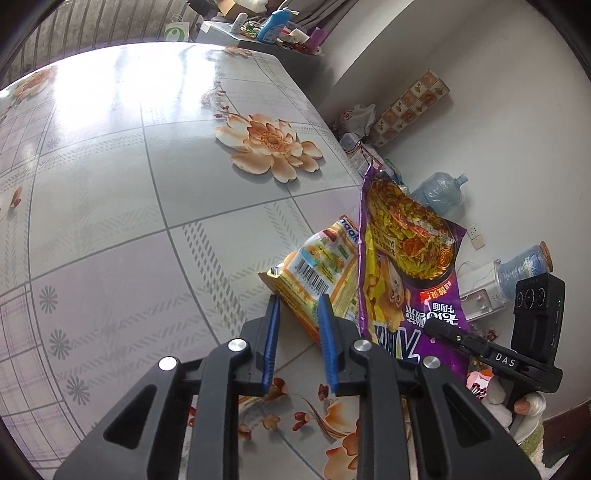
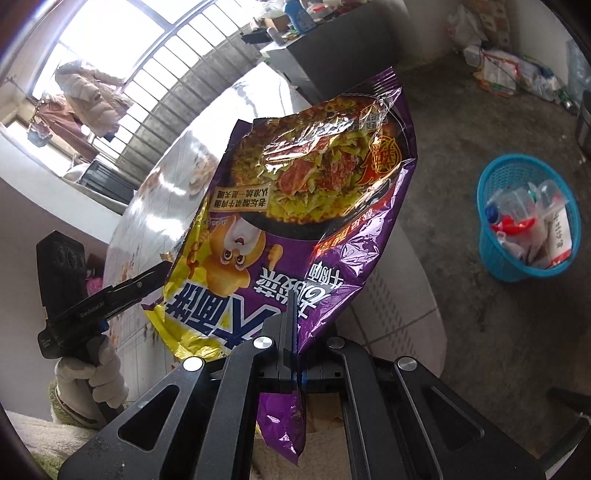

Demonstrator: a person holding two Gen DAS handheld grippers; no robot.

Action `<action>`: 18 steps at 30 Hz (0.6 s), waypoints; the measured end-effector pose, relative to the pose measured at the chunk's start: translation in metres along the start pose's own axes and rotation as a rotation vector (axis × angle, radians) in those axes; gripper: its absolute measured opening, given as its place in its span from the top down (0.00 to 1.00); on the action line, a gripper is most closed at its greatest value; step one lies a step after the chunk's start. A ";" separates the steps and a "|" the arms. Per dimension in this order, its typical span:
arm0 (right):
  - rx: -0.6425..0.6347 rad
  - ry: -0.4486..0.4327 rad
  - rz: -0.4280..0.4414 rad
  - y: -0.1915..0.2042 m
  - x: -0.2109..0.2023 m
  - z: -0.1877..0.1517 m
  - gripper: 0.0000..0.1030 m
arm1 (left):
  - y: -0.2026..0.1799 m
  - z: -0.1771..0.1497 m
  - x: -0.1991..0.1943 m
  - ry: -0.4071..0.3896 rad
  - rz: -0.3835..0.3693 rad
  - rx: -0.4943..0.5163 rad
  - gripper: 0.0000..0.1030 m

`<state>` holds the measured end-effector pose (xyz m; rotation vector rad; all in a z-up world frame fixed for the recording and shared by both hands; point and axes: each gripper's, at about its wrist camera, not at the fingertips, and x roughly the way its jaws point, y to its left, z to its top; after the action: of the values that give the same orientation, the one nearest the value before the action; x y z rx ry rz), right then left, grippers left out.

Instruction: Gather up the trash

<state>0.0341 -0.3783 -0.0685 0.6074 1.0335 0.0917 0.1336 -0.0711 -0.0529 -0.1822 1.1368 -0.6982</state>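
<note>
My right gripper [image 2: 293, 295] is shut on a purple noodle wrapper [image 2: 314, 192] and holds it up in the air beside the table edge. The same wrapper [image 1: 406, 266] stands upright in the left wrist view, with the right gripper [image 1: 430, 325] clamped on it. My left gripper [image 1: 298, 301] is open, its blue pads just in front of an orange snack wrapper [image 1: 317, 273] that lies on the flowered table [image 1: 147, 184]. A blue mesh trash basket [image 2: 524, 221] with several bits of rubbish stands on the floor to the right.
The left gripper [image 2: 164, 266] shows at the left of the right wrist view. Water bottles [image 1: 439, 192], bags and boxes lie along the wall on the floor. A cluttered cabinet [image 1: 258, 33] stands behind the table. A barred window [image 2: 147, 74] is at the far end.
</note>
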 end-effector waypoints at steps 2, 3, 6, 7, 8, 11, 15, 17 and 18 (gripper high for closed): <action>0.004 -0.001 0.003 0.000 0.001 0.000 1.00 | -0.002 0.001 0.001 -0.002 0.012 0.012 0.82; 0.005 -0.001 0.003 0.000 0.001 0.000 1.00 | -0.002 0.001 0.000 -0.005 0.017 0.018 0.84; 0.002 -0.009 -0.013 -0.002 -0.002 0.000 1.00 | -0.004 0.001 -0.005 -0.027 0.039 0.041 0.87; 0.004 -0.012 -0.019 -0.003 -0.003 0.000 1.00 | -0.004 0.001 -0.008 -0.037 0.046 0.047 0.87; 0.005 -0.013 -0.025 -0.003 -0.004 0.000 1.00 | -0.003 0.001 -0.012 -0.051 0.052 0.054 0.89; -0.025 -0.020 -0.052 0.002 -0.007 0.001 1.00 | -0.004 0.000 -0.026 -0.096 0.041 0.080 0.90; -0.133 -0.016 -0.142 0.023 0.000 0.001 1.00 | -0.007 -0.003 -0.045 -0.148 -0.057 0.090 0.90; -0.182 -0.011 -0.171 0.034 0.004 -0.001 1.00 | -0.007 -0.004 -0.053 -0.164 -0.145 0.078 0.90; -0.201 -0.007 -0.177 0.037 0.006 0.000 1.00 | -0.007 -0.005 -0.055 -0.167 -0.191 0.070 0.90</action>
<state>0.0446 -0.3448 -0.0540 0.3326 1.0518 0.0374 0.1135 -0.0429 -0.0091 -0.2873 0.9414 -0.8746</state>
